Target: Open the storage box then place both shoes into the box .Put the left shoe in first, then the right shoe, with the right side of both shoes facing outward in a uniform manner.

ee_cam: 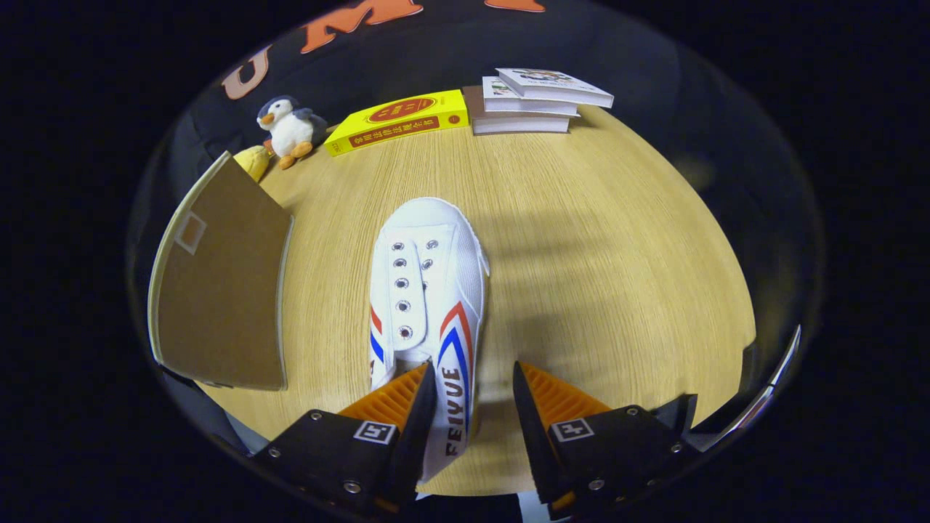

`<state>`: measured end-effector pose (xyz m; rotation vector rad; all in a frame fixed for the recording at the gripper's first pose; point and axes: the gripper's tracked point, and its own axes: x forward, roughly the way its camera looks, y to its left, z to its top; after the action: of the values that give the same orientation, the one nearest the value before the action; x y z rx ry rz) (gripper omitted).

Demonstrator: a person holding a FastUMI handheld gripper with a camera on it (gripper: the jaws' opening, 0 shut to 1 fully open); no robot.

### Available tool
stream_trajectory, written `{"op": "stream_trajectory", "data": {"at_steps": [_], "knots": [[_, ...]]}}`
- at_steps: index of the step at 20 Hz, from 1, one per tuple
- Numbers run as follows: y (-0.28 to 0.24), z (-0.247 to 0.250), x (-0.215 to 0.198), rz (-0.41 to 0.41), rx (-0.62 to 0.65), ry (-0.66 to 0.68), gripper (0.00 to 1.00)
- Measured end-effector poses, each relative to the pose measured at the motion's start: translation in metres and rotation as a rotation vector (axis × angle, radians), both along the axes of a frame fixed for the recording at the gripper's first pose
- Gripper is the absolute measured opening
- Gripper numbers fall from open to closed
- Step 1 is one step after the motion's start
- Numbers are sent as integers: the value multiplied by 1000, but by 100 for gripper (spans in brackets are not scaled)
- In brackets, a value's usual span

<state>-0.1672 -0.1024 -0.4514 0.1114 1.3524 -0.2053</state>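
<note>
A white canvas shoe [429, 276] with red and blue side stripes lies on the wooden table [596, 261], toe pointing away from me. My gripper [474, 367] is open at the shoe's heel end. One finger sits over the shoe's opening, and the other is on the table side, clear of the lettered side wall that runs between them. Left of the shoe stands a brown cardboard panel with a pale rim, part of the storage box [221, 283]. The box's inside is hidden.
At the table's far edge sit a penguin plush [290, 129], a yellow object [253, 161] beside it, a yellow book [398, 120] and a stack of books [534, 102]. Bare tabletop stretches to the right of the shoe.
</note>
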Motion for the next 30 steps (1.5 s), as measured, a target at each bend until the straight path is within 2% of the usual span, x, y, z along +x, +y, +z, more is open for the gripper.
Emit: {"op": "stream_trajectory", "data": {"at_steps": [3,6,7,8,11,13,14,19,23,30], "knots": [[7,-6,3,15,58,18,61],[12,-9,2,-23,141,52,52],[14,-10,2,-45,161,50,47],[12,-6,4,-62,155,35,34],[7,-6,5,-67,154,-17,28],[5,-5,7,-145,169,-47,12],[8,-4,5,-148,180,-49,6],[30,21,20,-140,208,-106,5],[44,63,53,-77,191,-174,5],[111,134,100,47,256,-261,5]]}}
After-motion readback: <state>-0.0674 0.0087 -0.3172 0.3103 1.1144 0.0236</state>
